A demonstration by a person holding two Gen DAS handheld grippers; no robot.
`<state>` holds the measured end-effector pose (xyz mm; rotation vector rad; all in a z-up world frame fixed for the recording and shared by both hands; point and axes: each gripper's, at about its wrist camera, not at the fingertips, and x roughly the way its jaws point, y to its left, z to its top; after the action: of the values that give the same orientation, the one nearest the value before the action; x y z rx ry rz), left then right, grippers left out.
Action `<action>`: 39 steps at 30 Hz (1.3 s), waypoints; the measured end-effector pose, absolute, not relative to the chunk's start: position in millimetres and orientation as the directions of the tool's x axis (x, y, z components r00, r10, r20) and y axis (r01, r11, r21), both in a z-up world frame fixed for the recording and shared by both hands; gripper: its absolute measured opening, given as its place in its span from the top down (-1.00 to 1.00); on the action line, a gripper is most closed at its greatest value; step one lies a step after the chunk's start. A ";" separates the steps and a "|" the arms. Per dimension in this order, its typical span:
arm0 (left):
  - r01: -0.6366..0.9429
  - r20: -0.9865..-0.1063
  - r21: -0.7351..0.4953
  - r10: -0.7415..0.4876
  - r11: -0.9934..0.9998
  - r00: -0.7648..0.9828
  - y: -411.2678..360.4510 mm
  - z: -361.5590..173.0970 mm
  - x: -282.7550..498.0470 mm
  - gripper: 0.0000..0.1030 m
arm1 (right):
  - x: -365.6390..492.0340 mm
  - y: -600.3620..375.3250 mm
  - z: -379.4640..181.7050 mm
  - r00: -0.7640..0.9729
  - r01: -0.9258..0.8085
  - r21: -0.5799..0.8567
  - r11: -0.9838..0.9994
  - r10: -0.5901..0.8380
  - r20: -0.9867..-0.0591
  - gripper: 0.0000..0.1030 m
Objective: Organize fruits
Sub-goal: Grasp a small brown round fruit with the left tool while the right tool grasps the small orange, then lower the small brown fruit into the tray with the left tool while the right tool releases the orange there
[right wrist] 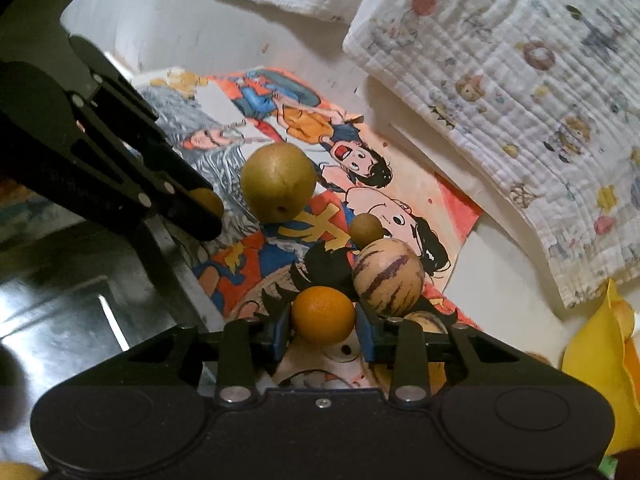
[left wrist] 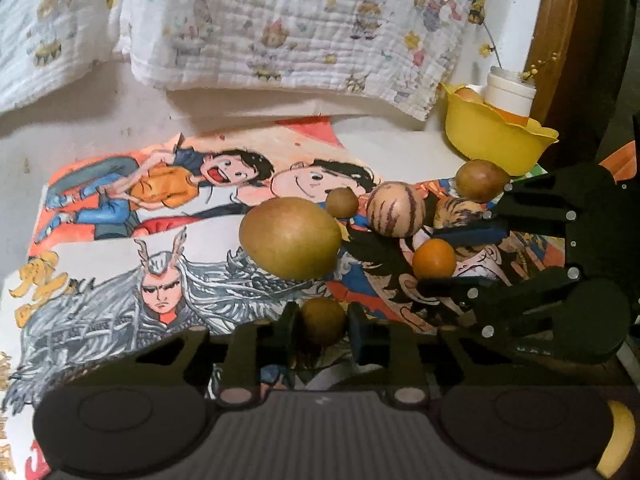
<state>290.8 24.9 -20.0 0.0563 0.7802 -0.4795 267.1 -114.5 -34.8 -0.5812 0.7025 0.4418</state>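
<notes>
Fruits lie on a cartoon poster on a white table. My left gripper is shut on a small brown round fruit; in the right wrist view that fruit shows between the left gripper's fingers. My right gripper is shut on a small orange, which also shows in the left wrist view. A large green-brown pear, a striped melon-like fruit, a tiny brown fruit and another brown fruit lie loose.
A yellow bowl holding fruit stands at the back right, with a white jar behind it. A printed white cloth lies along the back. A second striped fruit sits behind the right gripper's fingers.
</notes>
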 end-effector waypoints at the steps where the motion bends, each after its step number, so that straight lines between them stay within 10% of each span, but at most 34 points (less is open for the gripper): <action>1: 0.435 -0.683 -0.127 -0.396 0.892 0.614 25.2 -18.0 287.6 0.46 | 263.9 -115.9 -32.3 0.683 -0.554 -0.330 0.764 0.191 -0.705 0.29; 39: 0.396 -0.753 -0.221 -0.414 0.891 0.511 26.5 -15.3 200.4 0.46 | 189.3 -139.7 -18.9 0.504 -0.519 0.081 0.851 0.381 -0.775 0.28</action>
<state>200.4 26.5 -15.3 -0.0213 0.9124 -0.4873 189.3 -139.7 -18.9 -0.1696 0.8898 0.5461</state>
